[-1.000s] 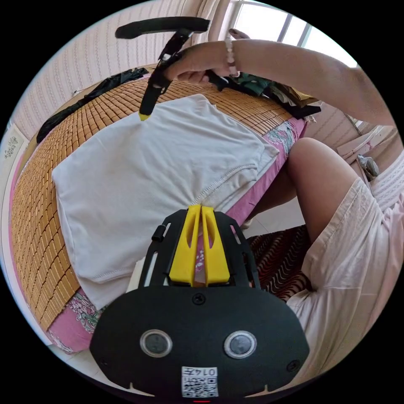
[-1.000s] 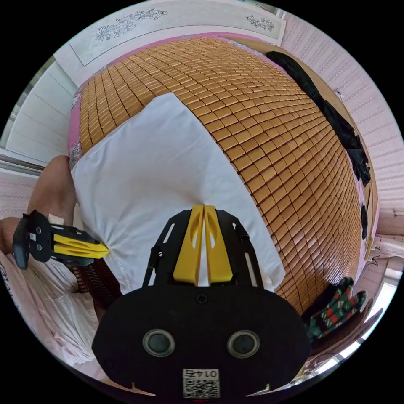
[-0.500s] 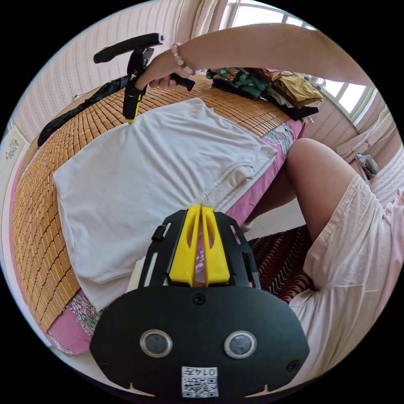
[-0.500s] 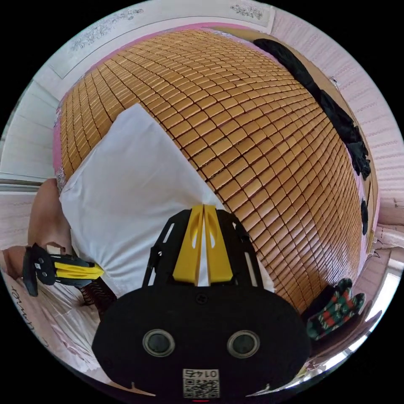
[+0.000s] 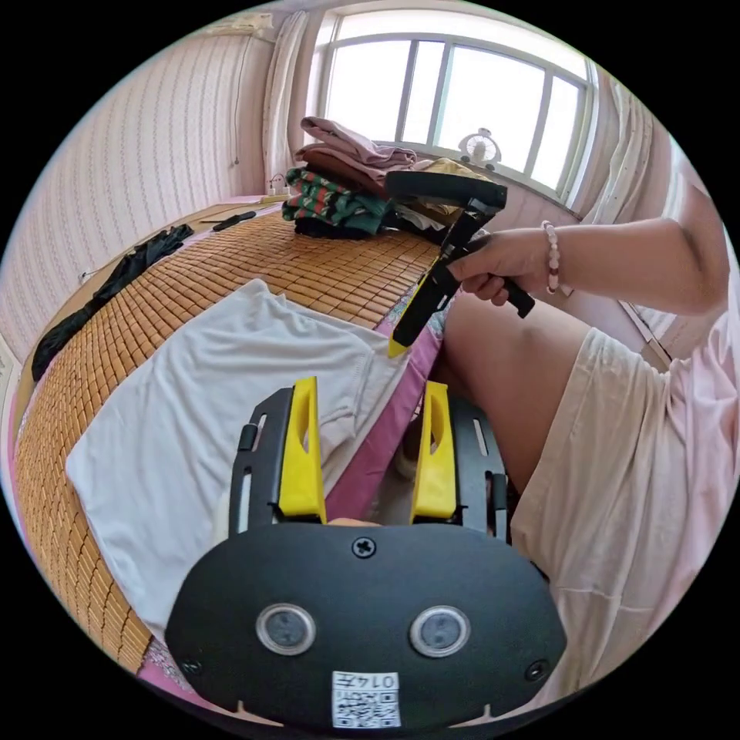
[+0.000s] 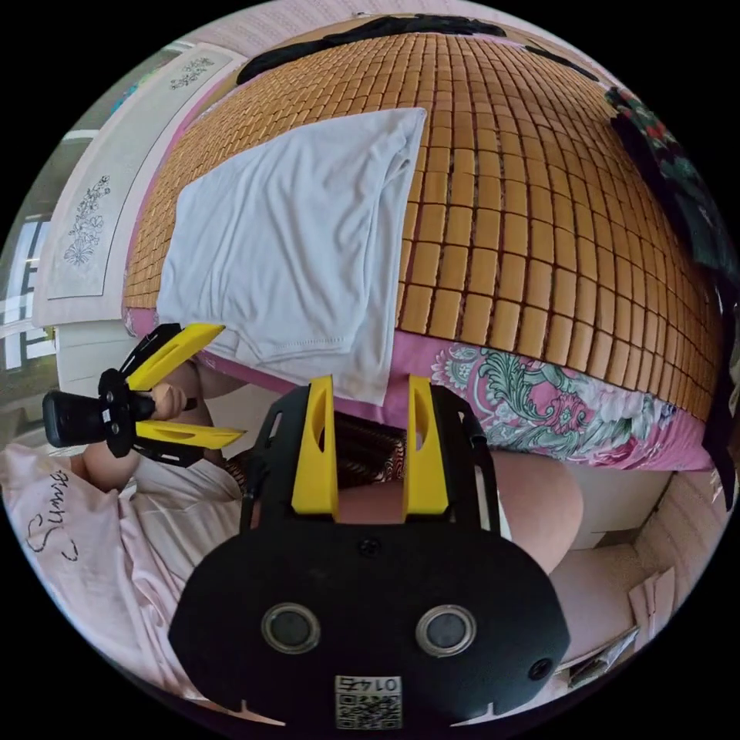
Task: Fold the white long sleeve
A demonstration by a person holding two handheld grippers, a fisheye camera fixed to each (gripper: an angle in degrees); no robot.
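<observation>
On the bamboo mat [image 6: 539, 200] at the bed's edge, the white long sleeve [image 5: 208, 401] lies folded as the left gripper [image 5: 368, 439] and right gripper [image 6: 368, 443], fingers apart, hang beside it; likely next, square the overhanging hem.

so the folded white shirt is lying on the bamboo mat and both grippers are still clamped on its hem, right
Not quite. The folded white shirt does lie on the bamboo mat, but both grippers are open and off it. The right gripper view shows the right gripper and the left gripper with jaws spread, short of the bed edge.
</observation>
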